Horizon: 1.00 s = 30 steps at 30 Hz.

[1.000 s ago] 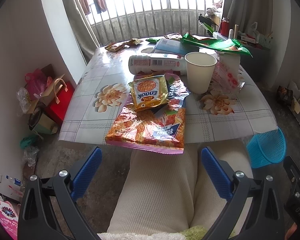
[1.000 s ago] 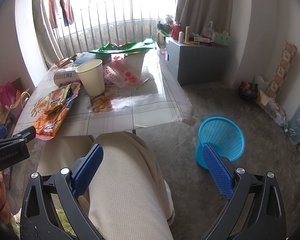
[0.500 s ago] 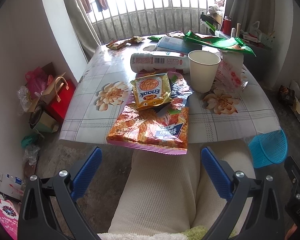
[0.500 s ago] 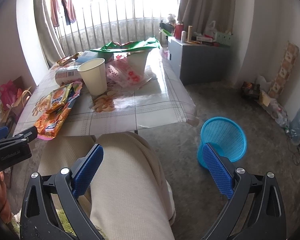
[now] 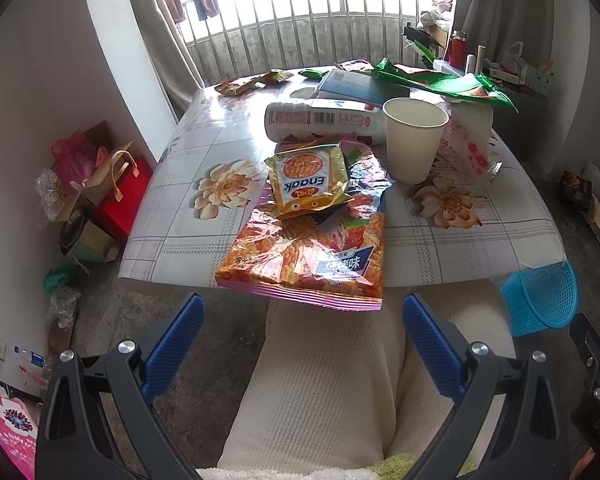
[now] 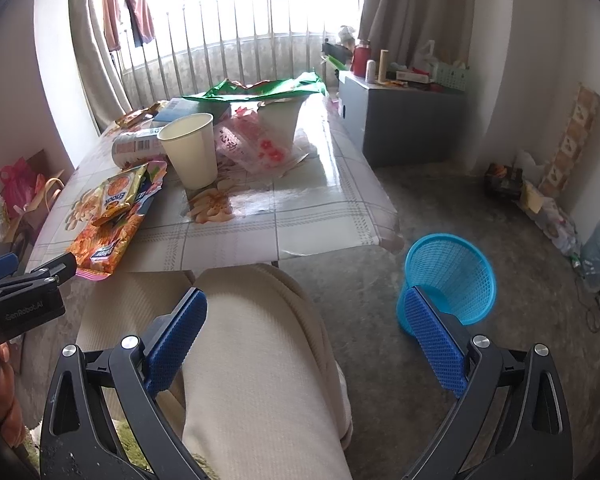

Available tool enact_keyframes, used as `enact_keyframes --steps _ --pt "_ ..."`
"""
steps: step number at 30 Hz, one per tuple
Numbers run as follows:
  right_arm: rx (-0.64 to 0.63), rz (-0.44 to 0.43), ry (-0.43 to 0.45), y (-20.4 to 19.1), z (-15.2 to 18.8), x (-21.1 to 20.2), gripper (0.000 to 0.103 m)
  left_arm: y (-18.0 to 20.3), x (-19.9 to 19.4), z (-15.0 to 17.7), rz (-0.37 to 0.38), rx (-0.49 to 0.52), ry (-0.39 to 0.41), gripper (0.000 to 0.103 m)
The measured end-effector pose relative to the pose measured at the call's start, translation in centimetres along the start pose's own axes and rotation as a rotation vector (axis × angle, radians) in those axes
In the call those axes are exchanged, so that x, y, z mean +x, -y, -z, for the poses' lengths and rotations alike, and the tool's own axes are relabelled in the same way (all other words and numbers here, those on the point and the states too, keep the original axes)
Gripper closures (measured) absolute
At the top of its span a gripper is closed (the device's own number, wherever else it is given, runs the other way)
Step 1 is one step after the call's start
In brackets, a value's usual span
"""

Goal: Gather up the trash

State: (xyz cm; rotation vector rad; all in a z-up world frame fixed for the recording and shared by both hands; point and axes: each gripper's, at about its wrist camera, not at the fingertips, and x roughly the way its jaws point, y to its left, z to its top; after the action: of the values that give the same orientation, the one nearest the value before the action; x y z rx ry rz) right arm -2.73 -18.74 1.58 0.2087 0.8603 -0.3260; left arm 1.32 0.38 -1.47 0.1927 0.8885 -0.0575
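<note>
Big chip bag: orange and foil, lying flat at the near edge of the surface, its bottom hem hanging a bit over the edge.
Enaak packet: small yellow one, sitting on top of the big chip bag's far end.
Paper cup: upright, just beyond and to the right of the big chip bag.
White canister: on its side behind the big chip bag, touching the paper cup.
Green wrapper: farther back from the big chip bag, draped over other stuff.
Blue basket: on the floor, well off to the right of the big chip bag, past the surface's corner.
Left hand-held gripper: spread wide, holding nothing, hovering over the person's knees just short of the big chip bag.
Right hand-held gripper: also wide and empty, well right of the big chip bag, one blue pad in front of the basket.
</note>
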Motion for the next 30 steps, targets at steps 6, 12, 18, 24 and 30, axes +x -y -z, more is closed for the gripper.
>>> enact_keyframes --steps 6,12,18,24,30 --pt "0.005 0.003 -0.005 0.0 -0.1 0.2 0.008 -0.4 0.6 -0.1 0.003 -0.005 -0.004 0.006" --pt "0.023 0.011 0.002 0.4 -0.1 0.1 0.008 -0.9 0.8 -1.0 0.016 -0.003 0.029 0.006" --pt "0.073 0.001 0.021 1.4 -0.3 0.2 0.008 -2.9 1.4 -3.0 0.035 -0.025 0.056 0.006" --pt "0.140 -0.056 0.054 2.6 -0.6 0.7 0.008 -5.1 2.7 -4.5 0.114 -0.025 0.107 0.006" --pt "0.166 -0.096 0.071 2.8 -1.2 1.5 0.008 -7.3 4.8 -5.4 0.337 -0.090 0.151 0.006"
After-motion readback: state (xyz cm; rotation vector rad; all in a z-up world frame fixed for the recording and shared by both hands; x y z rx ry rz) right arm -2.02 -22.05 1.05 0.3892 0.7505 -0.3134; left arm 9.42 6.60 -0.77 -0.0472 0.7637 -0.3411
